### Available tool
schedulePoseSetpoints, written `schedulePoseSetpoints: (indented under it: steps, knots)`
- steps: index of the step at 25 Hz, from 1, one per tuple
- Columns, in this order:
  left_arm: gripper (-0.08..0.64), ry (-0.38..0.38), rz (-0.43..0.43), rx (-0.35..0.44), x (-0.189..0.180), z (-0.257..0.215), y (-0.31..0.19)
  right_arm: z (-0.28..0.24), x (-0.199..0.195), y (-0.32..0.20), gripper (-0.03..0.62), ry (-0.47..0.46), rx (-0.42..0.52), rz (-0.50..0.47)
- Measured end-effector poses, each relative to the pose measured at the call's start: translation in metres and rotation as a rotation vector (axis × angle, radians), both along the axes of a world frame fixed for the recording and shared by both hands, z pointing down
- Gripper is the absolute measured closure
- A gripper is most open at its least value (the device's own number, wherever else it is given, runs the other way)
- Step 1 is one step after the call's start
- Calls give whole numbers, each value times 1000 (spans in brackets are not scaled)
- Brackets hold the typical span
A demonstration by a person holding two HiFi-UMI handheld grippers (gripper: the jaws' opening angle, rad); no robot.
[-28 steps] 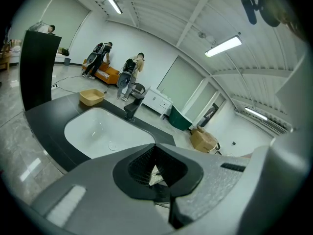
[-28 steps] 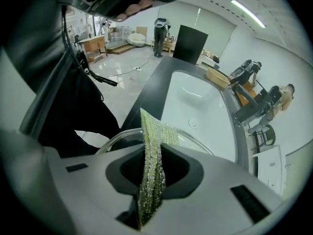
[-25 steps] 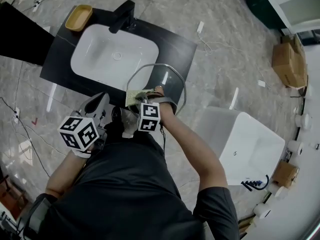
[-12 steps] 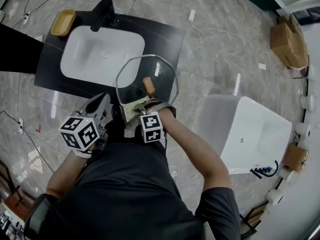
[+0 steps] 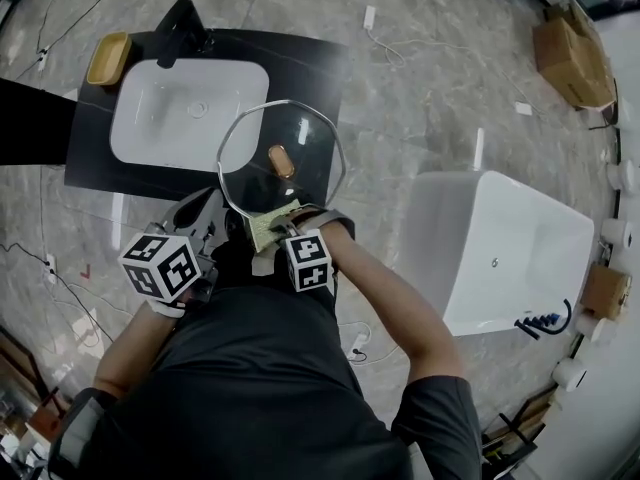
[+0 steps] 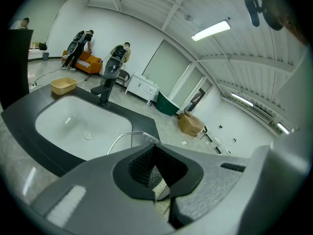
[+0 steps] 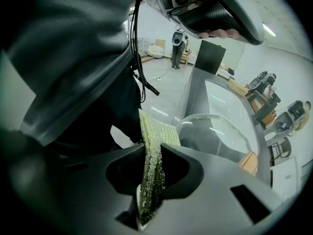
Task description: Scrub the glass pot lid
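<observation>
Quick materials rundown. The basin (image 5: 190, 116) is glossy white, ceramic by the look, set in a matt dark countertop (image 5: 330, 73), with a matt black tap (image 5: 180, 23) at its far edge. By the basin's near right corner, the pot lid (image 5: 250, 148) is clear smooth glass with a shiny metal rim and a tan knob (image 5: 281, 160) that looks like wood. The scrub pad (image 7: 156, 131) is rough yellow-green mesh with a sparkly weave. The left gripper (image 6: 155, 148) and right gripper (image 7: 149, 153) are grainy matt grey plastic with cross-hatched dark pads (image 6: 143, 164). The floor (image 5: 430, 98) around the basin is polished marble-look tile, shiny enough to reflect lights.
</observation>
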State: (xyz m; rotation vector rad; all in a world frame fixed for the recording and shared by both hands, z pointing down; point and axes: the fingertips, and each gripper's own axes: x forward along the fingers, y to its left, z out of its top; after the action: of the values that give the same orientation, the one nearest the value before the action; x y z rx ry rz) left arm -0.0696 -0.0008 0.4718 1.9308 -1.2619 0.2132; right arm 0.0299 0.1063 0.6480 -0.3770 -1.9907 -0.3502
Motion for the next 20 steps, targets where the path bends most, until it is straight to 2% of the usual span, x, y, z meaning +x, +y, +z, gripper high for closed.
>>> schedulePoseSetpoints:
  steps: [3, 7, 9, 11, 13, 16, 20]
  knots:
    - [560, -2, 10, 14, 5, -7, -2, -22, 11, -3, 529, -64, -54, 85]
    - [560, -9, -14, 46, -6, -20, -9, -78, 34, -42, 529, -248, -119, 339]
    - [560, -12, -35, 58, -13, -25, -12, -108, 43, -79, 529, -352, -103, 464]
    - [560, -16, -53, 67, -19, -29, -11, -122, 52, -125, 529, -404, -33, 553]
    - [560, -22, -70, 74, -25, -34, -9, -115, 60, -171, 529, -406, 28, 620]
    - [560, -37, -103, 80, -36, -39, -6, -83, 66, -222, 529, -344, 75, 665]
    - [560, -60, -163, 60, -56, -37, 3, -38, 60, -228, 529, -216, 79, 579]
